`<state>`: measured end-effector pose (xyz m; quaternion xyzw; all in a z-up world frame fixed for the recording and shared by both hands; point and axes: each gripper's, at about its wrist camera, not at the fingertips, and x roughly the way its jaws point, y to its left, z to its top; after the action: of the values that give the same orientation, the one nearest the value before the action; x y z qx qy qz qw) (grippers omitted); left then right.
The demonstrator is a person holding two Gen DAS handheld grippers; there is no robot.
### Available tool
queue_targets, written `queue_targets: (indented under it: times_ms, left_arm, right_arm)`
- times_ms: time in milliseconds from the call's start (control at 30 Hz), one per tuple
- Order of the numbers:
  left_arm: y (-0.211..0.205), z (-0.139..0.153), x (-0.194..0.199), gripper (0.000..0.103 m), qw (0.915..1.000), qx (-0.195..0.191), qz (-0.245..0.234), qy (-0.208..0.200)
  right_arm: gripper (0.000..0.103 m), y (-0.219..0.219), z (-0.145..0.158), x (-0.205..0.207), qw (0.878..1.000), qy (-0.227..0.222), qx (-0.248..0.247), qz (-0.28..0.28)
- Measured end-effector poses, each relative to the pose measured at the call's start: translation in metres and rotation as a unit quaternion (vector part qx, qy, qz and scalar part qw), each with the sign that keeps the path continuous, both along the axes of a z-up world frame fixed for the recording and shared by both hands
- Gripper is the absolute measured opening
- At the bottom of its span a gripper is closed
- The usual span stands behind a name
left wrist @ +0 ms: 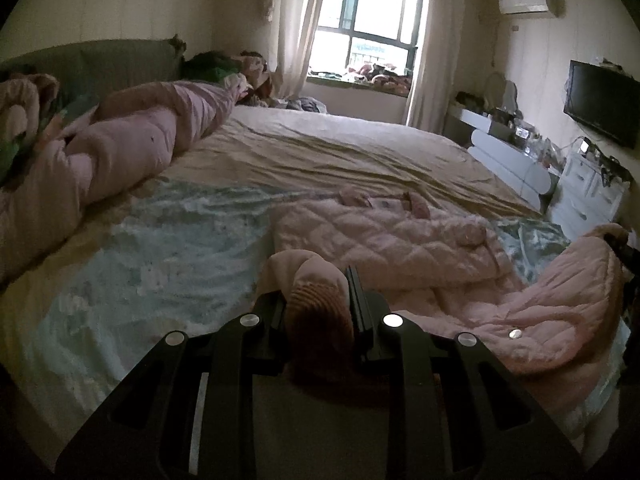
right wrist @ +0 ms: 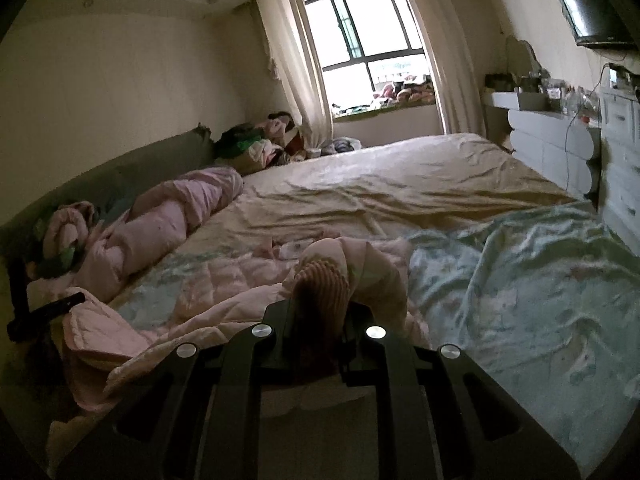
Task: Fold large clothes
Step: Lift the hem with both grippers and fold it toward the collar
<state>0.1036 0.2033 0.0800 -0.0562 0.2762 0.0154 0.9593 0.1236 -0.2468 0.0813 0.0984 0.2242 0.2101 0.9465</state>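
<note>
Beside rolled pink duvet, both fingers clamped on quilted garment.

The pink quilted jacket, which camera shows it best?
The left wrist view: the pink quilted jacket lies spread across the bed, collar and quilting plain. The right wrist view shows only a foreshortened strip behind the cuff in its jaws.

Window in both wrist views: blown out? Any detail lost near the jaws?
Left wrist: window overexposed, the ribbed cuff in the jaws shadowed, fisheye corners black. Right wrist: window equally blown, bed readable, cuff dim and soft.
</note>
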Motion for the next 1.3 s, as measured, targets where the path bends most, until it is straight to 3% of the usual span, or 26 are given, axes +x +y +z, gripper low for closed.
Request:
queue_targets:
  times_ms: [200, 467, 833, 1300]
  left_arm:
    - [0.007, 0.009, 0.021, 0.016, 0.9999, 0.000, 0.008, -0.011]
    - [0.006, 0.023, 0.055, 0.016, 0.9991, 0.035, 0.012, -0.020]
    - [0.005, 0.025, 0.104, 0.016, 0.9966, 0.077, 0.020, -0.022]
    - [0.008, 0.013, 0.146, 0.016, 0.9954, 0.091, 0.030, -0.004]
  right_arm:
    - [0.013, 0.003, 0.013, 0.026, 1.000, -0.011, 0.003, -0.016]
    - [0.013, 0.012, 0.024, 0.064, 0.999, -0.019, -0.011, -0.033]
    - [0.013, 0.018, 0.019, 0.131, 0.998, 0.007, -0.007, -0.065]
    - [0.013, 0.027, 0.003, 0.187, 0.996, 0.046, -0.021, -0.075]
